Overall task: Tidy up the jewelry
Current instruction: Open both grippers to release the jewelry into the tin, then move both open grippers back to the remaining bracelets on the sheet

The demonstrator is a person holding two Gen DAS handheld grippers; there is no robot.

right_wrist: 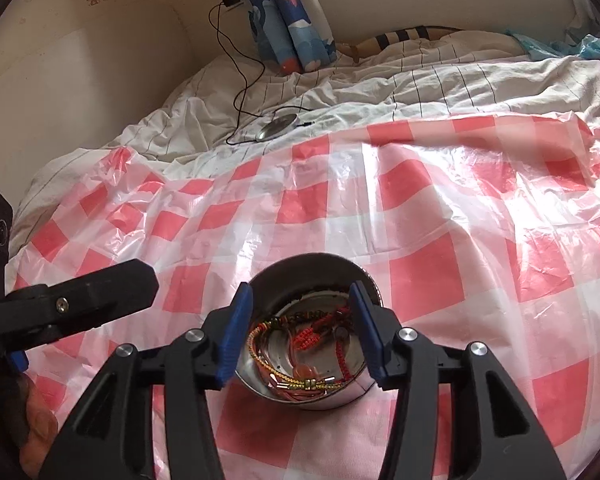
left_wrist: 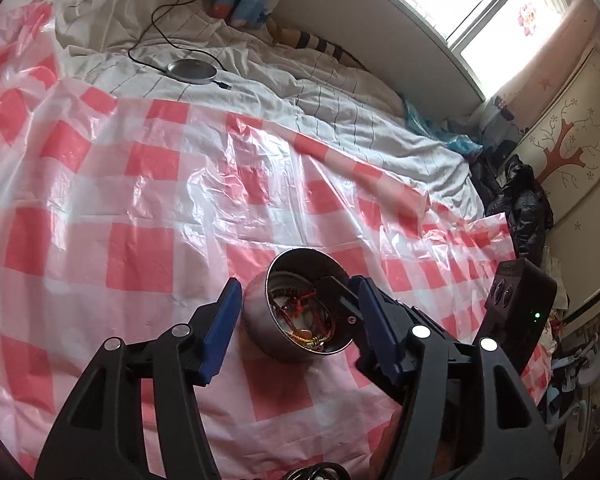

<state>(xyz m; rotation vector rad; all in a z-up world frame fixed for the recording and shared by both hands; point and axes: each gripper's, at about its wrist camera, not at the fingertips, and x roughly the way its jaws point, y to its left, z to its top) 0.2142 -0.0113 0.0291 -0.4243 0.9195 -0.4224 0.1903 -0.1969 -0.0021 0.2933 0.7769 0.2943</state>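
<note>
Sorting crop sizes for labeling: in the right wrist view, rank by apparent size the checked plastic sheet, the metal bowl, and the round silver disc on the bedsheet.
1. checked plastic sheet
2. metal bowl, enlarged by nearness
3. round silver disc, farther away, so true size unsure

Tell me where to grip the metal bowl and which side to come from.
Grip the metal bowl across its outer wall, coming from the near side, level with the bed. It is round and tilted with its mouth toward the right gripper, and the bracelets fill the inside, so pinching the rim looks riskier.
</note>
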